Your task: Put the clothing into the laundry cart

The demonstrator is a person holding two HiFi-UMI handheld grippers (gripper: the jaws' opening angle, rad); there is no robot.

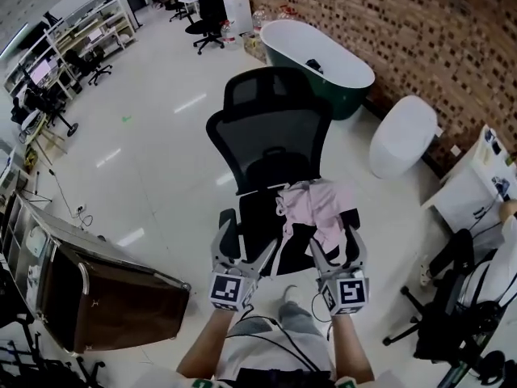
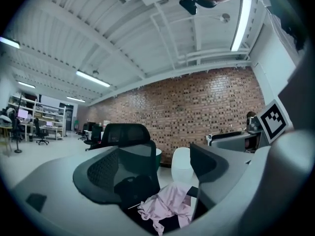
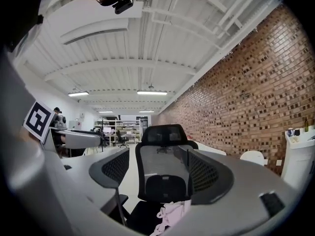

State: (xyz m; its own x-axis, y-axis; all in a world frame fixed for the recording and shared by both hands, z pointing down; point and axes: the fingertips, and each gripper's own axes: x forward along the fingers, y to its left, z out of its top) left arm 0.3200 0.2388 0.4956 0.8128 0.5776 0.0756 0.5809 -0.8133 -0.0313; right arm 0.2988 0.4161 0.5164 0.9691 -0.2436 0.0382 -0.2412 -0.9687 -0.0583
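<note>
**Both tools open in front of the chair, clothing on its seat**

The pink clothing (image 1: 313, 203) lies bunched on the seat of a black mesh office chair (image 1: 275, 128), over a dark piece, toward the seat's right side. The laundry cart (image 1: 121, 301) stands on the floor at the near left, well apart from the chair, with bare floor between them. Beyond the chair a green bathtub (image 1: 323, 67) sits against the brick wall (image 1: 404, 31), and a white rounded fixture (image 1: 402, 136) stands to its right. A second black chair (image 1: 452, 314) stands at the near right.

My forearms (image 1: 206, 342) come up side by side from the near edge, and both tools point at the chair, about level with each other. My left tool (image 1: 242, 249) has its jaws standing apart with nothing between them; it faces the seat's left side. My right tool (image 1: 338, 249) is also spread open and holds nothing. The clothing's near edge hangs just beside its tips. In the right gripper view the clothing (image 3: 170, 215) shows low between the jaws, past the tips.
</note>
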